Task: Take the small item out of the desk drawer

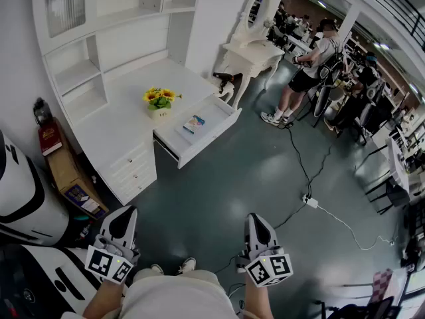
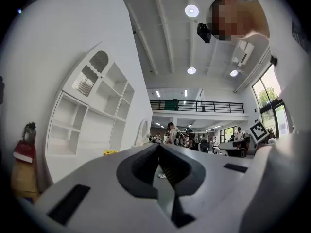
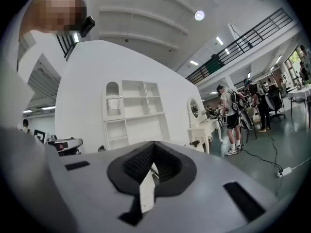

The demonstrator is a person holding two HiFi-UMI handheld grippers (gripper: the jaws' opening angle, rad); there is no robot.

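Observation:
A white desk point(image 1: 126, 121) with shelves stands ahead, and its drawer point(image 1: 206, 130) is pulled open. A small blue-and-white item point(image 1: 194, 123) lies inside the drawer. Both grippers hang low in front of my body, well short of the desk. My left gripper point(image 1: 125, 212) is shut with nothing in it, and its jaws meet at the tips in the left gripper view point(image 2: 158, 147). My right gripper point(image 1: 255, 219) is likewise shut and empty, with its tips together in the right gripper view point(image 3: 153, 144).
A pot of yellow flowers point(image 1: 161, 100) sits on the desk top. A white vanity table with an oval mirror point(image 1: 251, 48) stands to the right, with a person point(image 1: 312, 65) beyond it. A cable and power strip point(image 1: 311, 201) lie on the floor. A cardboard box point(image 1: 66, 175) sits at the left.

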